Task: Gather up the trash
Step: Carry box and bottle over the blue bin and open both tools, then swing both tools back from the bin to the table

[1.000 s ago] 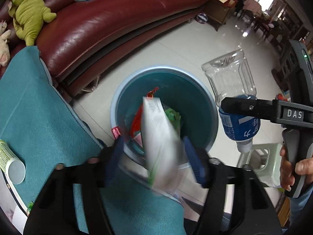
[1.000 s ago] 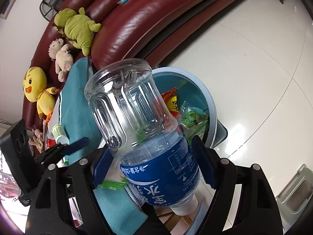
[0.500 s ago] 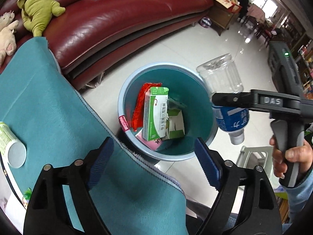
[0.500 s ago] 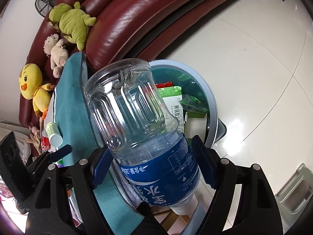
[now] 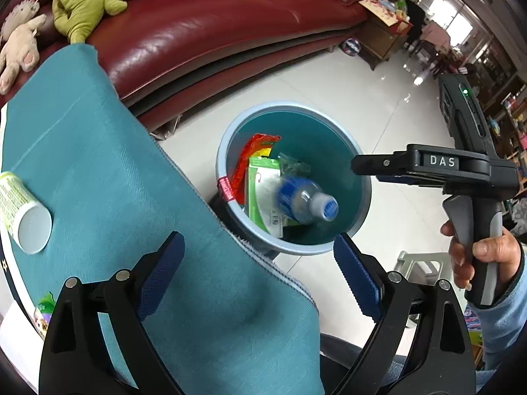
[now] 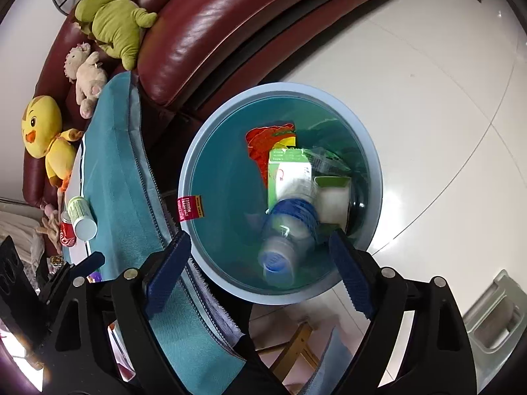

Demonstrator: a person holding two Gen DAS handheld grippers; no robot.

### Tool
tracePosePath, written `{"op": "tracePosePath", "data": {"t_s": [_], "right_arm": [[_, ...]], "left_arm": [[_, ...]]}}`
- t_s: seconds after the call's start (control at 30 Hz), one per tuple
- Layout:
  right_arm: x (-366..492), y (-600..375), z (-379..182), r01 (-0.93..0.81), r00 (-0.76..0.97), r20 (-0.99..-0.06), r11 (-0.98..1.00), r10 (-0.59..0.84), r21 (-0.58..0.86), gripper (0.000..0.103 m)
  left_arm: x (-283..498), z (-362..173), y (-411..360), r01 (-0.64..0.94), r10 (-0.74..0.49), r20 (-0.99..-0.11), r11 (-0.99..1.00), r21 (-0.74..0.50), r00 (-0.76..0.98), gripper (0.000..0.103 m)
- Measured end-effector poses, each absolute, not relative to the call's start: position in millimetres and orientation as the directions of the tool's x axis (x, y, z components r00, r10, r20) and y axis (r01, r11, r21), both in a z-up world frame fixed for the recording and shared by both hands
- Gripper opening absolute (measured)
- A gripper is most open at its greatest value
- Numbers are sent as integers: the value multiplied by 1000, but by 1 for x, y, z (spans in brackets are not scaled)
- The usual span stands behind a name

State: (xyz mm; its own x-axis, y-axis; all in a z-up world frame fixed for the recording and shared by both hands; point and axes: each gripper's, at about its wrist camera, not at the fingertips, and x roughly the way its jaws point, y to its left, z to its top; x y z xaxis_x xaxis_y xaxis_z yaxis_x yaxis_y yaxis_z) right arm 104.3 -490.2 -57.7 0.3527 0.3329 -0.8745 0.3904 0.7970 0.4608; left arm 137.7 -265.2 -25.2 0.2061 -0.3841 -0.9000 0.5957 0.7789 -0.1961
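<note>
The right gripper (image 6: 260,273) has its jaws apart and they are opening wider. Nothing is between its blue pads (image 6: 350,275). It hangs over the bin. The left gripper (image 5: 260,276) is opening too, and it holds nothing. Its pads (image 5: 161,275) sit above the edge of the teal cloth (image 5: 98,171).

The plastic bottle (image 6: 290,227) with the blue label is loose inside the round blue bin (image 6: 210,144). It looks blurry, and its cap end points toward the camera. It lies on top of a green and white box (image 6: 283,168). A red and orange wrapper (image 6: 263,141) sits behind the box. A small red tag (image 6: 189,209) hangs on the rim of the bin.

The bin stands on the shiny white floor (image 6: 428,82), right beside the table with the teal cloth. A white and green tube (image 5: 19,210) lies on the cloth. A dark red sofa (image 5: 204,29) is behind the bin. A green soft toy (image 6: 112,26) and a yellow chick toy (image 6: 46,135) rest on it.

A hand (image 5: 477,256) in a blue sleeve grips the handle of the right gripper.
</note>
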Motion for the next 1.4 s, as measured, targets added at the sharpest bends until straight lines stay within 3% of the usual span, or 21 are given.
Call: {"op": "tracePosePath", "data": {"t_s": [0.77,1.17,1.4], "right_arm": [[89,-419,-27,362,295,-901,835,318,414,86],[91,-309,-14,167,232,-900,896,370,412,86],[96,-263,-8,104,216,-899,906,382,410,88]], "left_arm": [[110,-2,-161,492,-418,-860,837,-240,292,95],[92,0,-34,282,-349,-846,927,-248,404,96],[80,-12,39,113,-240,-851,971,-212,466,96]]}}
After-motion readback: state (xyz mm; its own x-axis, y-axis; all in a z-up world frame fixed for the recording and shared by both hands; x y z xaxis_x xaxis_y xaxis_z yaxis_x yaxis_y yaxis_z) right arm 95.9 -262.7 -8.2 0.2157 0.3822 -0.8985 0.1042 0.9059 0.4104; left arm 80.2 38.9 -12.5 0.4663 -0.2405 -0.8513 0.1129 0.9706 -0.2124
